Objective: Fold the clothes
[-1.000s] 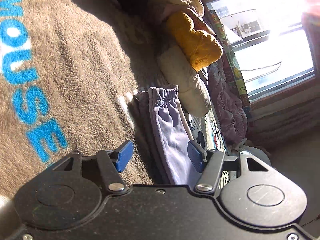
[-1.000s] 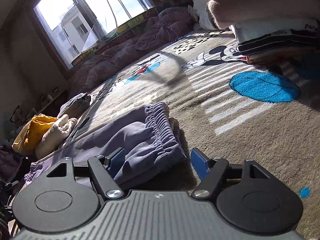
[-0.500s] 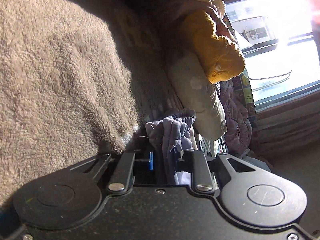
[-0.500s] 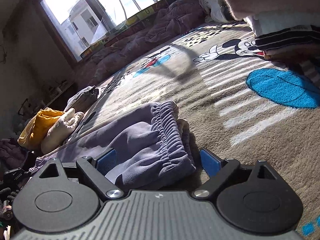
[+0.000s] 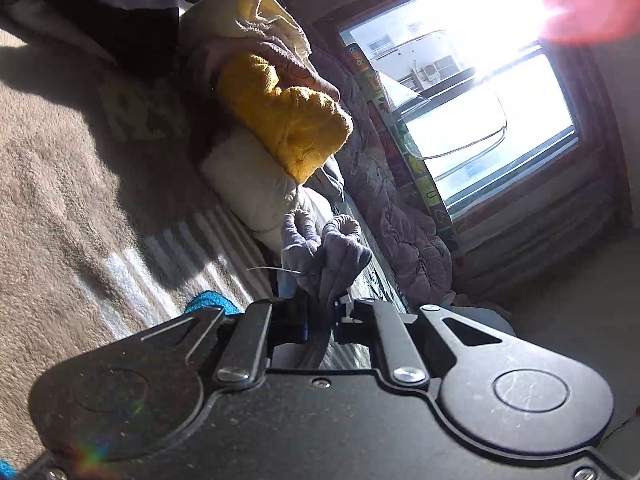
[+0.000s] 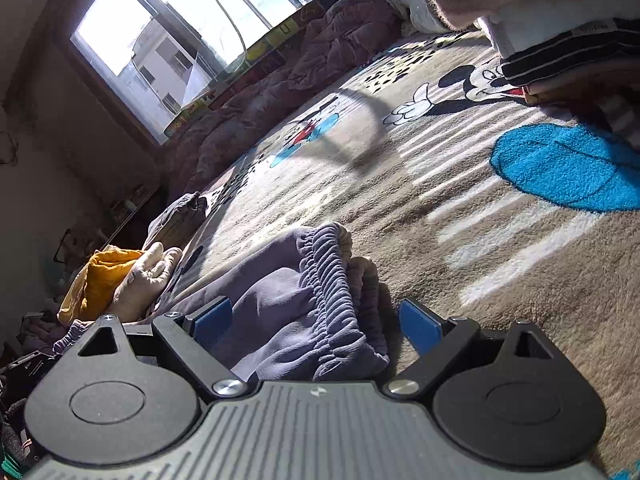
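left tongs (image 5: 320,316): drawn narrow, clamped on a bunched fold of the lavender trousers (image 5: 328,252); cloth stands up in a crumpled tuft just ahead of the jaws, toward 12 o'clock.
right tongs (image 6: 316,324): spread wide, blue pads (image 6: 418,326) on either side of the gathered waistband, which lies between them; contact with the cloth cannot be told.
lavender trousers, right wrist view (image 6: 304,300): lying flat on the blanket (image 6: 460,208), elastic waistband nearest the camera, legs running off toward 10 o'clock.
blanket: tan fleece with a cartoon mouse print, white stripes and a blue disc at 3 o'clock; covers the bed.
folded stack (image 6: 560,44): at 1 o'clock in the right wrist view, several folded garments piled, dark striped one near the bottom, resting on the blanket.
yellow garment (image 5: 288,116): at 12 o'clock in the left wrist view, rolled, lying on a cream garment (image 5: 248,184); both just beyond the gripped tuft.
same pair, right wrist view: yellow garment (image 6: 104,276) and cream garment (image 6: 148,276) at 9 o'clock, near the trouser legs.
purple quilt (image 6: 288,80): bunched along the far edge of the bed, below the window (image 6: 168,28).
light: strong sun through the window, glare at 1 o'clock in the left wrist view.
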Demonstrator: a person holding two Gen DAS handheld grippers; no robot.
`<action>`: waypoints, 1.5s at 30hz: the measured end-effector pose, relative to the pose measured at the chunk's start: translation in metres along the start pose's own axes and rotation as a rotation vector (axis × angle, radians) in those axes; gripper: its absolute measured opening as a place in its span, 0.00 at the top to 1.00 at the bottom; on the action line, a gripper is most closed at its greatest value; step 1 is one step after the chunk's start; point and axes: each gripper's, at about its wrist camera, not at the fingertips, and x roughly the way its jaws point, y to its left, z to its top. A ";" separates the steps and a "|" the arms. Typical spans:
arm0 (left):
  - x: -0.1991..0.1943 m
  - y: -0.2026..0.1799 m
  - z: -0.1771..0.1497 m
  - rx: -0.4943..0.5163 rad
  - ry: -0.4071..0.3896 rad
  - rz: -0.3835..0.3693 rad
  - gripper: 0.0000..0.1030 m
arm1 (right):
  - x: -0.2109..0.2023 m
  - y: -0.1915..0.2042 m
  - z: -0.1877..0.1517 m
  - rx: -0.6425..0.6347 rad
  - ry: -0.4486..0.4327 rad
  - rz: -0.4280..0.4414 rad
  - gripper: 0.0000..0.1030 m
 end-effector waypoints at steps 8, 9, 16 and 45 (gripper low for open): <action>0.011 -0.107 -0.046 0.279 -0.008 -0.033 0.93 | -0.007 -0.022 0.011 0.149 -0.032 0.109 0.14; 0.018 -0.118 -0.055 0.307 -0.001 -0.040 0.93 | -0.007 -0.024 0.011 0.166 -0.037 0.122 0.14; 0.055 -0.179 -0.146 0.512 0.059 -0.042 0.93 | -0.011 -0.040 0.013 0.262 -0.073 0.195 0.15; 0.028 -0.175 -0.318 1.370 0.223 -0.076 0.48 | -0.029 -0.026 0.033 -0.021 -0.179 0.062 0.17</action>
